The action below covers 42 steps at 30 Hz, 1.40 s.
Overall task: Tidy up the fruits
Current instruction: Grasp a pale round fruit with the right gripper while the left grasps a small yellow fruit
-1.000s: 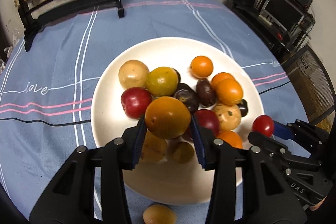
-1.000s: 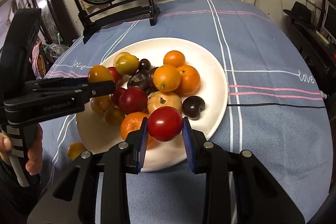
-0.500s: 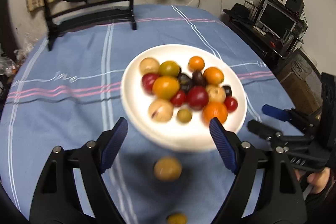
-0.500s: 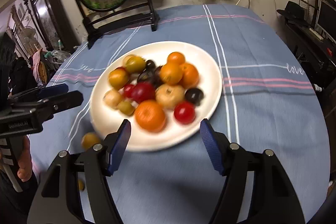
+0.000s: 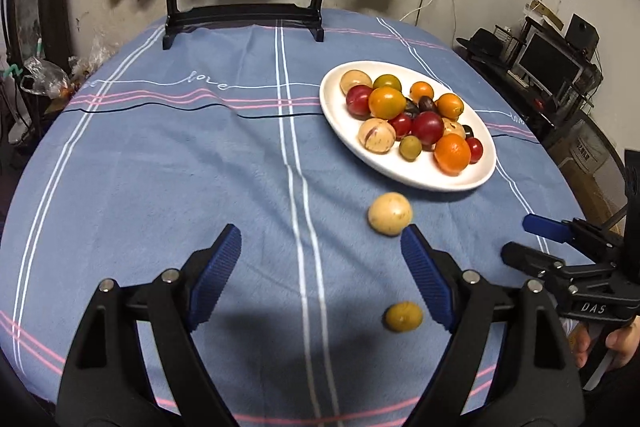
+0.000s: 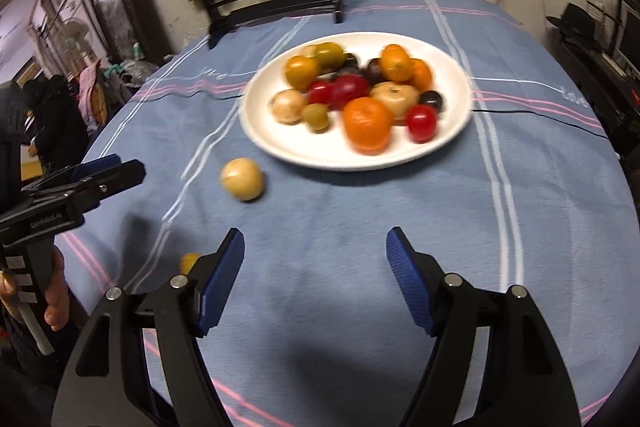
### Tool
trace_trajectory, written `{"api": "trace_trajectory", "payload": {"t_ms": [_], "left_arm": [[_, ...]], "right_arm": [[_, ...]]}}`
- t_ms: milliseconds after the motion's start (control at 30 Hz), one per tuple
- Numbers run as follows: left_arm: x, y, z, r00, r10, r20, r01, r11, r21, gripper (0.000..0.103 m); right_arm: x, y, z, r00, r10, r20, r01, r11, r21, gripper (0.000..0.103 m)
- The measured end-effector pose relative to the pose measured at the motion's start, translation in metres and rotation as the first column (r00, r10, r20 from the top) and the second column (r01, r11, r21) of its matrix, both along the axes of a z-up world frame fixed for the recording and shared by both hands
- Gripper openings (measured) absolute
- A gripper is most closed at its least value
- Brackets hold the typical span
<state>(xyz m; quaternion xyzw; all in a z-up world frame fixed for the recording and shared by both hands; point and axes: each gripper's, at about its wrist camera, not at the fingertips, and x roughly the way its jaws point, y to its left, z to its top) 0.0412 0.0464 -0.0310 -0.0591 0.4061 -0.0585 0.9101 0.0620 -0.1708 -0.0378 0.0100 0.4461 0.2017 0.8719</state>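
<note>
Now, from the left wrist: left tool (image 5: 320, 259) spread wide, empty, over the blue-clothed surface (image 5: 180, 167). White plate (image 5: 412, 173) heaped with fruits, up and right. Pale fruit (image 5: 390, 213) just below the plate; small yellow fruit (image 5: 403, 315) nearer.

From the right wrist: right tool (image 6: 314, 263) wide, empty, below the plate (image 6: 352, 157). Pale fruit (image 6: 242, 179) left of it.

In the right wrist view, the plate (image 6: 452, 131) of fruit is motion-blurred.
</note>
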Motion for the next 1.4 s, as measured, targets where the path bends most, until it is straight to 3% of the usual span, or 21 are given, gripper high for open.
{"api": "trace_trajectory", "payload": {"t_ms": [167,367,433,500,533,800,967,1133,1200,1267,1333,1400], "left_arm": [[-0.013,0.007,-0.004,1.000,-0.002,0.013,0.002,1.000,0.012,0.084],[-0.021,0.022,-0.014,1.000,0.007,-0.010,-0.007,1.000,-0.016,0.084],[-0.022,0.025,-0.015,1.000,0.005,-0.014,-0.005,1.000,-0.025,0.084],[-0.022,0.024,-0.015,1.000,0.002,-0.014,-0.002,1.000,-0.024,0.084],[-0.022,0.022,-0.014,1.000,-0.003,-0.013,0.002,1.000,-0.023,0.084],[-0.021,-0.006,-0.020,0.996,-0.082,-0.043,0.080,0.996,-0.036,0.085],[-0.019,-0.047,-0.039,0.980,-0.179,-0.083,0.178,0.984,-0.014,0.085],[-0.016,-0.072,-0.054,0.975,-0.196,-0.103,0.200,0.979,0.030,0.083],[-0.014,-0.075,-0.058,0.978,-0.176,-0.109,0.182,0.982,0.055,0.075],[-0.010,-0.076,-0.066,0.978,-0.160,-0.137,0.170,0.983,0.064,0.058],[-0.011,-0.078,-0.067,0.983,-0.142,-0.119,0.155,0.983,0.100,0.050],[-0.013,-0.080,-0.068,0.986,-0.131,-0.102,0.144,0.980,0.136,0.035]], "right_arm": [[0.009,0.039,-0.010,0.997,0.075,-0.020,-0.075,0.996,0.040,0.074],[0.040,0.086,-0.022,0.993,0.119,-0.005,-0.119,0.991,-0.068,0.069],[0.054,0.096,-0.032,0.993,0.113,-0.021,-0.115,0.987,-0.116,0.061],[0.067,0.101,-0.044,0.993,0.105,-0.049,-0.111,0.984,-0.141,0.038],[0.071,0.100,-0.046,0.994,0.101,-0.049,-0.106,0.986,-0.131,0.037],[0.034,0.070,-0.018,0.993,0.119,-0.013,-0.119,0.991,-0.052,0.037],[0.015,0.015,-0.012,1.000,0.005,-0.002,-0.005,1.000,-0.021,0.038],[0.003,-0.027,-0.010,0.997,-0.073,0.004,0.073,0.997,0.028,0.038],[-0.002,-0.036,-0.009,0.997,-0.079,0.007,0.079,0.996,0.042,0.038],[-0.002,-0.039,-0.011,0.997,-0.081,0.004,0.080,0.995,0.055,0.038],[-0.003,-0.039,-0.012,0.997,-0.076,0.001,0.075,0.995,0.065,0.038],[-0.003,-0.038,-0.013,0.998,-0.069,-0.001,0.069,0.995,0.073,0.038]]}}
